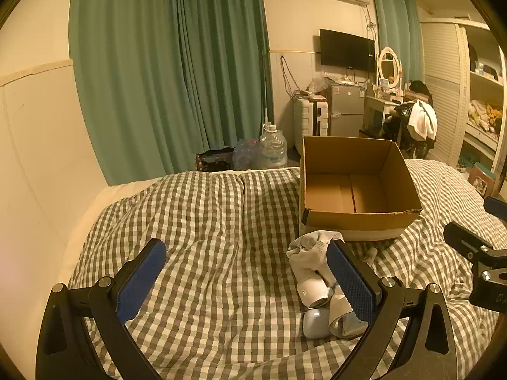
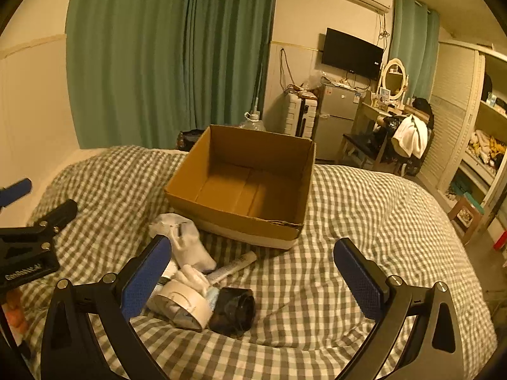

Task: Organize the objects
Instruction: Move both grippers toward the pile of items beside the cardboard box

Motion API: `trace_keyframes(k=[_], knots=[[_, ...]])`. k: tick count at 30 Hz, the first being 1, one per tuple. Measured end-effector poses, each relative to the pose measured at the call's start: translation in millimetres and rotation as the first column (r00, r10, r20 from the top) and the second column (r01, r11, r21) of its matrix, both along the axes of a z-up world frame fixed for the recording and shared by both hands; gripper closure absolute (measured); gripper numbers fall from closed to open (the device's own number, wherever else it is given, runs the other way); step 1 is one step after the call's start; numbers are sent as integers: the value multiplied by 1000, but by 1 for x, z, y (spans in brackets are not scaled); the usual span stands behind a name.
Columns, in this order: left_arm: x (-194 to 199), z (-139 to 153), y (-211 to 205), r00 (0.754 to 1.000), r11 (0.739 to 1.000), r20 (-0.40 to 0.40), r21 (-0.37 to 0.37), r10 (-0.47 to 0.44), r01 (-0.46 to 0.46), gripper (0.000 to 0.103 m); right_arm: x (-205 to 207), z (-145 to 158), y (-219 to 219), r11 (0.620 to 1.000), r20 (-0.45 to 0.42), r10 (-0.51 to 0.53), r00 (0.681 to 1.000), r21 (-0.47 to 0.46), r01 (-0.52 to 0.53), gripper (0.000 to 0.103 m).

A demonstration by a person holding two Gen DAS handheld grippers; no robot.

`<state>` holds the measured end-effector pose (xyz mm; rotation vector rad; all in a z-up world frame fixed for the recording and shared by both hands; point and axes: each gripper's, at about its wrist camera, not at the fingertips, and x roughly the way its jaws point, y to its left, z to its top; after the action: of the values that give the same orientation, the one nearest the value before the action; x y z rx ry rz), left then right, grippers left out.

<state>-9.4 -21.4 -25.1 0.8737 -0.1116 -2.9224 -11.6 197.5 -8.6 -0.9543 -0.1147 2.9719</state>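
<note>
Both grippers are hovering over the checked bedspread (image 2: pixel 348 209) with jaws spread wide and gripping nothing: the left gripper (image 1: pixel 247 272) and the right gripper (image 2: pixel 253 272). The cardboard box (image 2: pixel 240 218) is sitting empty at frame centre. Lower left of it, the white sock (image 2: pixel 190 243), tube (image 2: pixel 234 264), tape roll (image 2: pixel 187 304) and black roll (image 2: pixel 234 312) are lying heaped, so picking is likely just starting; next, one gripper needs lowering around a single item
</note>
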Motion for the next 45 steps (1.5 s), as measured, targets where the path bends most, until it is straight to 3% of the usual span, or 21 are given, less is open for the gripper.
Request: trace_keyframes(k=[32, 39, 45], knots=[[11, 15, -17, 1000, 1000, 3, 29, -4, 4, 0, 18, 29, -15, 1000, -37, 27, 999, 16, -26, 0], [2, 3, -21, 999, 1000, 34, 15, -23, 22, 0, 9, 15, -29, 998, 0, 61, 998, 17, -61, 0], [-12, -23, -24, 995, 1000, 93, 11, -30, 29, 0, -9, -25, -41, 995, 101, 86, 991, 32, -89, 2]])
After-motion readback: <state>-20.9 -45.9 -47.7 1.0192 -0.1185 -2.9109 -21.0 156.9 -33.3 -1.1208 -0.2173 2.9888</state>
